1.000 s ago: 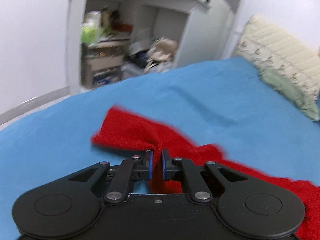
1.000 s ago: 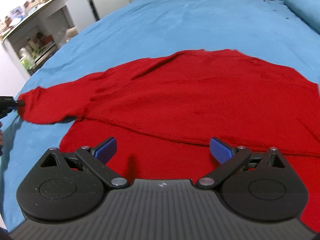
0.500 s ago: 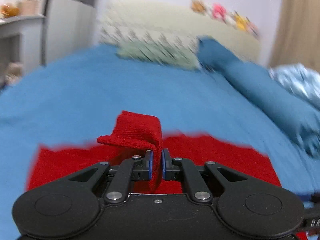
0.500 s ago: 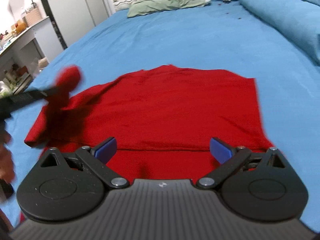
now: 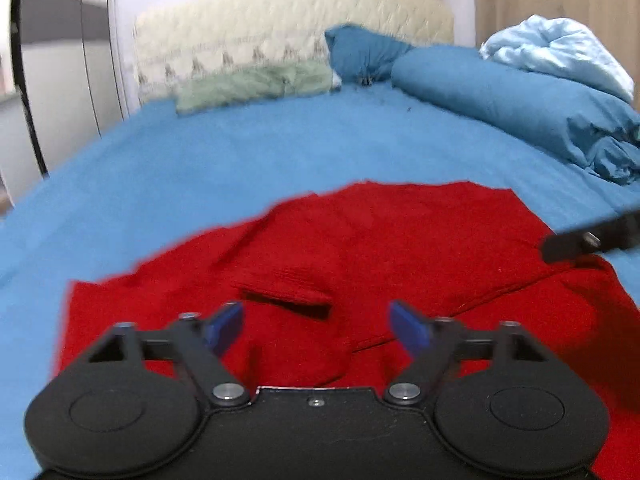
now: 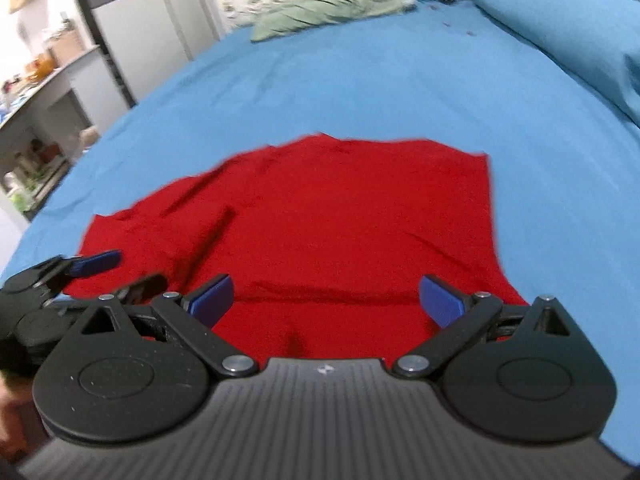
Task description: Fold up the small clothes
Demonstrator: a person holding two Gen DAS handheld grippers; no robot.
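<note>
A red knit sweater [image 5: 400,240] lies flat on the blue bed sheet [image 5: 240,152], with its left sleeve folded in across the body; the cuff [image 5: 288,292] rests just ahead of my left gripper [image 5: 316,326]. The left gripper is open and empty above the sweater's near part. My right gripper [image 6: 326,300] is open and empty over the sweater [image 6: 340,208] near its front edge. The left gripper also shows in the right wrist view [image 6: 80,272], at the sweater's left side. A right fingertip [image 5: 576,246] shows at the right edge of the left wrist view.
A green pillow [image 5: 256,88] and a cream headboard cushion [image 5: 280,36] lie at the bed's head. A rolled blue duvet [image 5: 520,108] and a pale blue blanket [image 5: 560,52] lie along the right side. A cluttered shelf unit [image 6: 36,120] stands left of the bed.
My left gripper carried the sleeve cuff over the sweater's body, opened and let it drop there. The right gripper stayed open over the front edge.
</note>
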